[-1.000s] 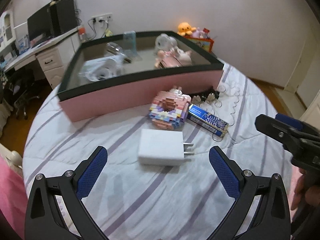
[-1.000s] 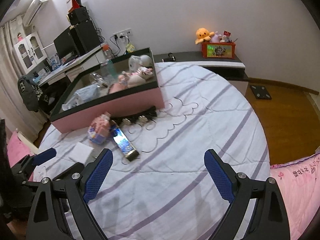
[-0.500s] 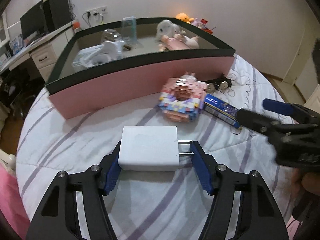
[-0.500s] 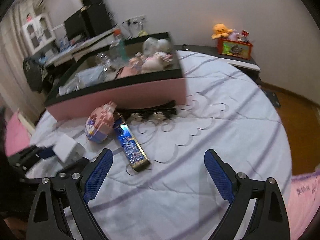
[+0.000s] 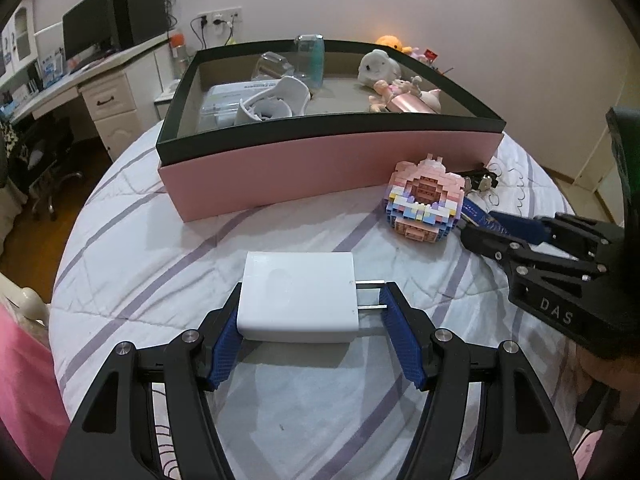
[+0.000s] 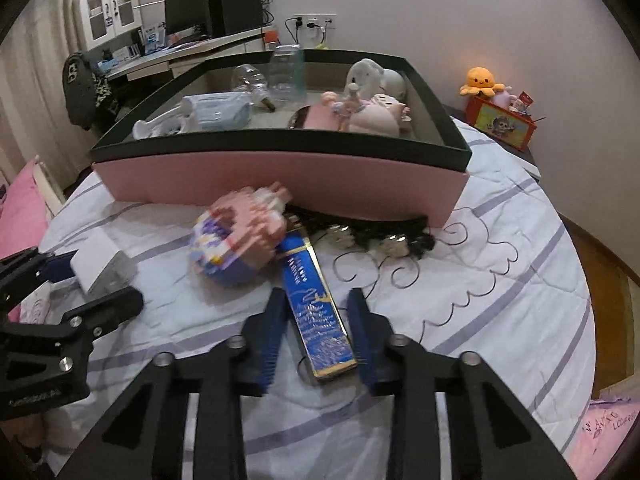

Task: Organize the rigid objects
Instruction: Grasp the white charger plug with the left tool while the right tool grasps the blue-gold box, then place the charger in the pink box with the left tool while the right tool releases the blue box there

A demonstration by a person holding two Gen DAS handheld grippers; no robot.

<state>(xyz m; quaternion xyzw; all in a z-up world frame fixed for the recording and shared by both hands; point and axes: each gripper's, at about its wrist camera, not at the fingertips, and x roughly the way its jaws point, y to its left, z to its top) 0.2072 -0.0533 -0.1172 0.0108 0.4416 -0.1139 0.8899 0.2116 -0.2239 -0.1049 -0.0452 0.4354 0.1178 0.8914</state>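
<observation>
Left gripper (image 5: 312, 322) pinches the white charger (image 5: 298, 296); right gripper (image 6: 320, 332) (jaws narrowed, gaps showing) straddles the blue box (image 6: 316, 312), brick toy (image 6: 240, 240) at eleven o'clock.

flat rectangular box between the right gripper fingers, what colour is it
The flat rectangular box is blue with gold edging and a pale printed design, clearest in the right wrist view.

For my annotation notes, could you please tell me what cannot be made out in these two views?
- Brick model: blurred in the right wrist view.
- Dark item by the pink box: partly hidden under its edge, unidentifiable.
- Blue box: mostly hidden by the right gripper in the left wrist view.
- White charger: blurred in the right wrist view.
</observation>
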